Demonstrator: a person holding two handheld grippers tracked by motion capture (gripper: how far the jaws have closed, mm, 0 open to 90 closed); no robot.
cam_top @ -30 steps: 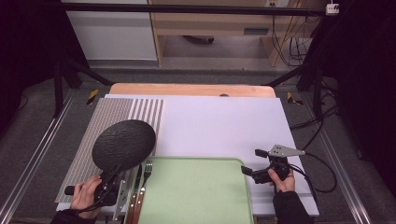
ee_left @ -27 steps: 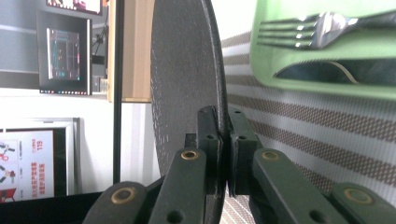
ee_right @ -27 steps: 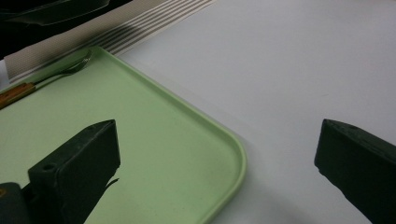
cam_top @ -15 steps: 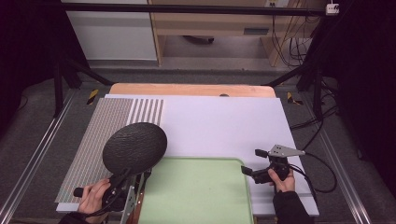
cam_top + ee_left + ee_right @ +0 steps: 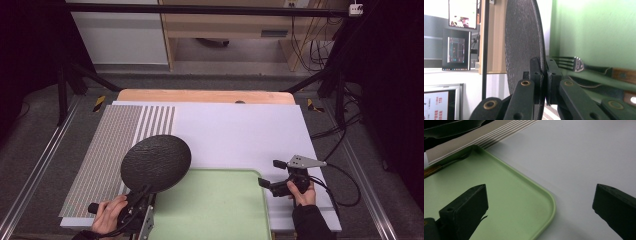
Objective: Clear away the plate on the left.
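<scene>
Our left gripper pinches the round black textured plate by its rim, lifted over the pale green plastic tray's left edge for carrying; our right gripper waits wide open and empty at the tray's right edge.

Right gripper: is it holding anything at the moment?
No, the right gripper has its jaws wide apart over the corner of the green tray, with nothing between them.
</scene>
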